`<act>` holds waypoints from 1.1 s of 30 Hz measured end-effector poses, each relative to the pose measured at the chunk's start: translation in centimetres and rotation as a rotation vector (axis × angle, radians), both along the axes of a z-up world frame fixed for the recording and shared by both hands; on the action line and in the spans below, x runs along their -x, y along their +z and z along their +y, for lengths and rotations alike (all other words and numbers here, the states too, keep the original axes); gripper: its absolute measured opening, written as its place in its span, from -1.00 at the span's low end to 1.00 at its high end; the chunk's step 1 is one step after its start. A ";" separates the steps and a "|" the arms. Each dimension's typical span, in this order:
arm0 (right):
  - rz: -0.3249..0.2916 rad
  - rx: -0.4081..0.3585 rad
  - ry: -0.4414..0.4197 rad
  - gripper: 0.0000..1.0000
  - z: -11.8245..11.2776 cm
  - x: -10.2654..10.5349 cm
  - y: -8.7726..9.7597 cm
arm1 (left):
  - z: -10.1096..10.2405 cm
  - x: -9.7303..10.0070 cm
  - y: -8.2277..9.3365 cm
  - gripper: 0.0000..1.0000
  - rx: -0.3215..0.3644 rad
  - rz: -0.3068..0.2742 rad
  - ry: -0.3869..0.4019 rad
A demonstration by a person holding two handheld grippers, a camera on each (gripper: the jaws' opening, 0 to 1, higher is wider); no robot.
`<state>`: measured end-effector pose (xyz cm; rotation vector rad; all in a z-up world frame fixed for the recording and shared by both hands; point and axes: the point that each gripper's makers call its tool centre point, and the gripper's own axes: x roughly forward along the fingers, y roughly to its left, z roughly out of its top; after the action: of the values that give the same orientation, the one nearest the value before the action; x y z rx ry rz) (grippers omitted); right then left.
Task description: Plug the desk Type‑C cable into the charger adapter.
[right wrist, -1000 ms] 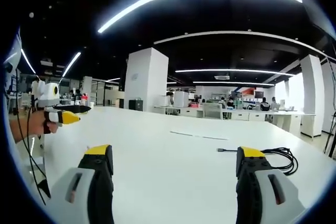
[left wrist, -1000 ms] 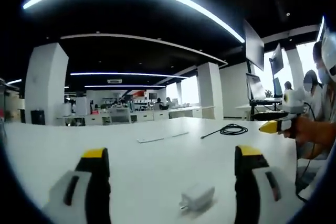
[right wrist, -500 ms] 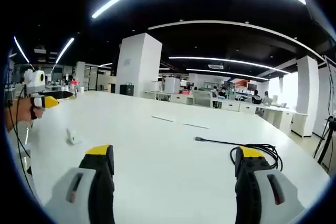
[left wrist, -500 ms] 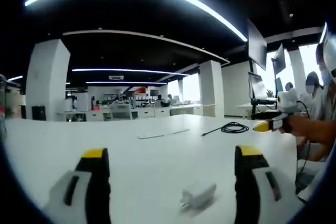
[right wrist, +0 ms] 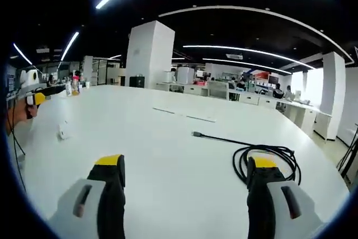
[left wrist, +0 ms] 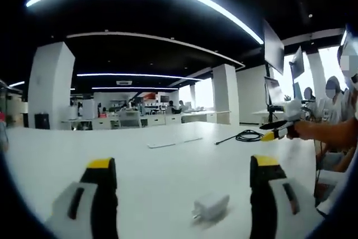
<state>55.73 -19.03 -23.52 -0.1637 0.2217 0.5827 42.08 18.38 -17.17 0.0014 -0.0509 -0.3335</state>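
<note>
A white charger adapter [left wrist: 210, 207] lies on the white table just ahead of my left gripper [left wrist: 184, 163], whose jaws stand wide apart with nothing between them. The black coiled Type‑C cable [right wrist: 263, 157] rests on the table in front of my right gripper [right wrist: 184, 162], its plug end [right wrist: 197, 134] stretched out to the left. That gripper is open too, and its right jaw overlaps the coil. In the left gripper view the cable [left wrist: 246, 136] lies far off, with the right gripper [left wrist: 272, 132] above it. The adapter [right wrist: 63, 133] and the left gripper [right wrist: 34, 94] appear at far left in the right gripper view.
The wide white table [right wrist: 168, 155] carries a thin pale strip [right wrist: 184, 115] further back. Monitors on stands [left wrist: 274, 90] rise at the right of the left gripper view. Behind stand white columns [right wrist: 146, 54], desks and seated people.
The right gripper has moved forward and toward the cable, which now lies close before its jaws. The left gripper and the adapter have stayed put.
</note>
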 end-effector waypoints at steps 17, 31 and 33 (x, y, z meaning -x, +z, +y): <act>0.194 0.219 0.104 0.53 -2.4 -4.8 -2.9 | 0.5 0.2 -0.2 0.96 -0.021 0.006 0.025; 0.293 0.288 0.093 0.11 -4.2 -8.1 -3.3 | 0.7 0.8 -0.5 0.97 -0.009 0.020 0.029; 0.317 0.307 0.107 -0.07 -4.5 -8.5 -3.8 | 0.7 0.8 -0.5 0.97 -0.012 0.019 0.030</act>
<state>64.25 -23.55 -27.29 -0.3829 0.6136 0.6784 41.31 19.08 -17.63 0.0105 -0.0300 -0.3043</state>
